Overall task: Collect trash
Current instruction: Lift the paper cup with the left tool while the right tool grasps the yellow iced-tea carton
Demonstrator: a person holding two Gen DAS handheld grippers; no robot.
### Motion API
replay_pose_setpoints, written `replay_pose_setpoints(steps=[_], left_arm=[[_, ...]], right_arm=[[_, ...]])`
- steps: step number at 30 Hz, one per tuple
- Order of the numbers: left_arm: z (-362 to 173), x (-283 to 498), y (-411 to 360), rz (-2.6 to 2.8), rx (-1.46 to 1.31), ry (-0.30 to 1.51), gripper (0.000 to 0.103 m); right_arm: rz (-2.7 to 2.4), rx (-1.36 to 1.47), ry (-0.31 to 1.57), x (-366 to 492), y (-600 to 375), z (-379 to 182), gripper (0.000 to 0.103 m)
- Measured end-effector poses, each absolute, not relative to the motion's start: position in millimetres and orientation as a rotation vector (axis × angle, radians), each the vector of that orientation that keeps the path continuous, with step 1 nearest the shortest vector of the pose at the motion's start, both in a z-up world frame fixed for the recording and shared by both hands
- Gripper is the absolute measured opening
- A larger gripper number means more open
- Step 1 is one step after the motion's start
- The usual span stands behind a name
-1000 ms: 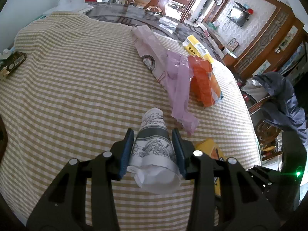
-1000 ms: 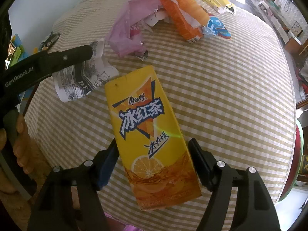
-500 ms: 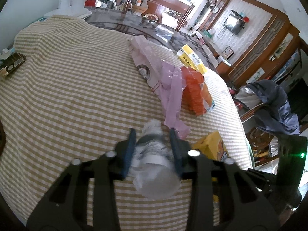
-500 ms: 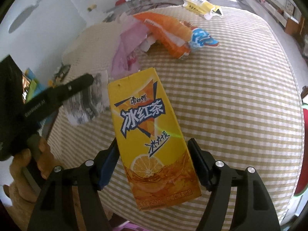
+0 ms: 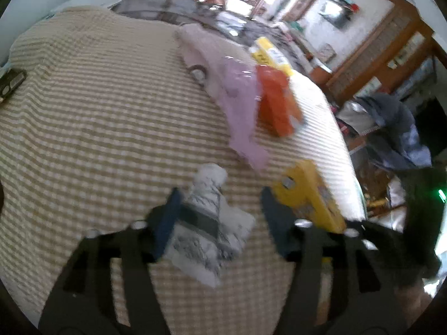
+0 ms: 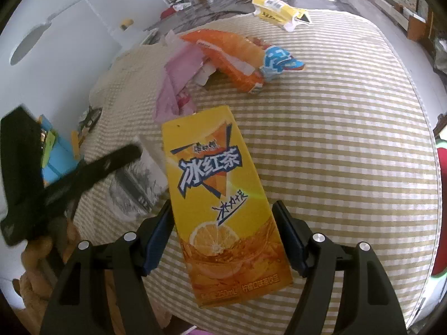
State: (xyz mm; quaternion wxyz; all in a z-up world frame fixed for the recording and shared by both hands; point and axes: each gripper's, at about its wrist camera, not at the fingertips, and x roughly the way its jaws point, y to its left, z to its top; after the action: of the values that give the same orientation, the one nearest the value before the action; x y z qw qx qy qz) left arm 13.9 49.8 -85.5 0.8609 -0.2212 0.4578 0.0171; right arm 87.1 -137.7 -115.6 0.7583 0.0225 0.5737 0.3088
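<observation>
Trash lies scattered over a table covered in a tan-and-white checked cloth (image 6: 349, 128).

Left gripper (image 5: 220, 215): its jaws have just been opening and now stand wide. A crumpled white paper with dark printed pattern (image 5: 206, 229) sits between them, lying against the left finger and clear of the right one. The left wrist view is blurred by motion, so whether the paper is resting on the cloth or dropping cannot be told with certainty.

Right gripper (image 6: 223, 237): clamped on a yellow iced-tea carton (image 6: 220, 203), one pad on each long side near its lower half. The carton tilts, top end leaning to the upper left, and it appears in the left wrist view just beside the left gripper's right finger.

Remaining items on the cloth, farther from both grippers:
- pink plastic bag (image 6: 178, 83), crumpled, near the centre;
- orange snack packet (image 6: 232, 53), touching the pink bag on its right;
- blue-and-white wrapper (image 6: 279, 60), against the orange packet's far end;
- yellow-and-white packet (image 6: 276, 11), apart from the rest, at the far edge of the cloth.

A person's hand (image 6: 36, 251) holding the left gripper's handle shows at the lower left of the right wrist view.
</observation>
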Motion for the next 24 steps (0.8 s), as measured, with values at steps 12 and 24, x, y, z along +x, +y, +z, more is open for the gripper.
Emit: replay_pose_setpoints(steps=[12, 24], left_arm=[[-113.3, 26.0, 24.4, 0.132, -0.208, 1.108, 0.083], [-133.6, 35.8, 10.7, 0.139, -0.089, 1.163, 0.081]], right_arm=[[0.678, 0.057, 1.267, 87.9, -136.2, -120.1, 0.066], [0.663, 0.012, 1.296, 85.9, -131.5, -128.2, 0.069]])
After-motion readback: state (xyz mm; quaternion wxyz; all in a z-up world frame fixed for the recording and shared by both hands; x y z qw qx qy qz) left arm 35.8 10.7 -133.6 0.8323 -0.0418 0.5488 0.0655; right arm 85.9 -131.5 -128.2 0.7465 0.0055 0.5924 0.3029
